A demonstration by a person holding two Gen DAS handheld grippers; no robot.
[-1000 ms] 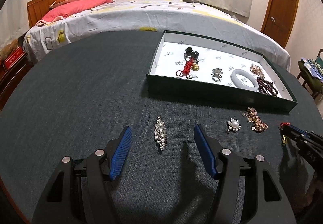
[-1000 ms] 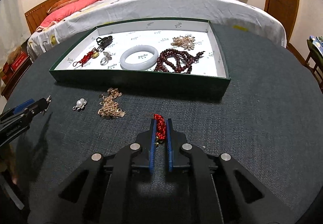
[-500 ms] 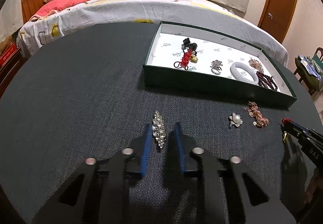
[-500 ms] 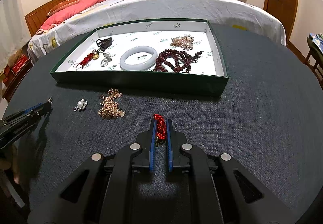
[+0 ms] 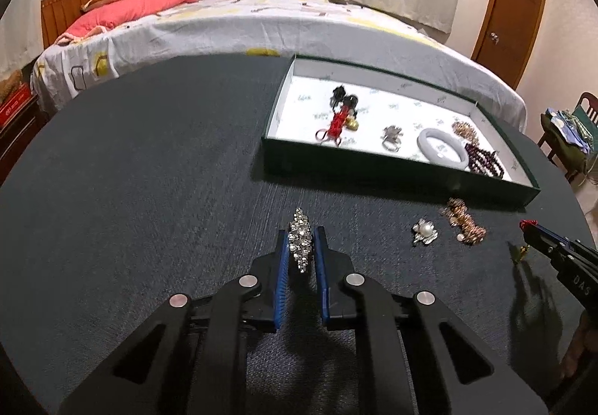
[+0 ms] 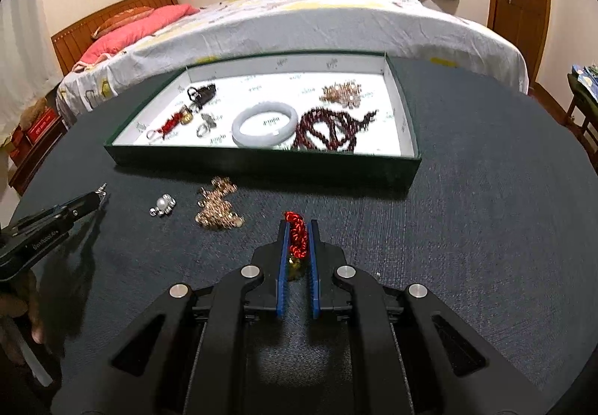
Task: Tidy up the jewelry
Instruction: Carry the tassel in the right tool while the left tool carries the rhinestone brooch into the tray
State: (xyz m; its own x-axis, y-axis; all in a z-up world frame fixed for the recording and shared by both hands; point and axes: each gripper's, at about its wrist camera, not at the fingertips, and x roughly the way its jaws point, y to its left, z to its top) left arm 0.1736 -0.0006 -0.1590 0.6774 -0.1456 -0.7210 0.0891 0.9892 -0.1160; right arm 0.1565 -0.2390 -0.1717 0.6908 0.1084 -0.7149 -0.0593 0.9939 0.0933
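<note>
My left gripper [image 5: 300,232] is shut on a long rhinestone brooch [image 5: 300,242] and holds it above the dark table [image 5: 149,191]. My right gripper [image 6: 296,226] is shut on a red knotted charm [image 6: 296,236] with a gold bell below it. The green tray [image 5: 373,168] with a white inside holds a red charm [image 5: 335,124], a ring, a white bangle [image 5: 442,147] and dark red beads. A pearl brooch [image 5: 424,231] and a gold chain [image 5: 463,221] lie on the table in front of the tray. The tray also shows in the right wrist view [image 6: 261,168].
A bed [image 5: 261,22] with a white cover stands behind the table. A wooden door [image 5: 512,4] is at the back right. A chair with clothes [image 5: 572,131] stands at the right. The right gripper shows at the right edge of the left wrist view [image 5: 538,235].
My left gripper has closed on the rhinestone brooch and lifted it off the table. My right gripper has stayed shut on the red charm and risen a little.
</note>
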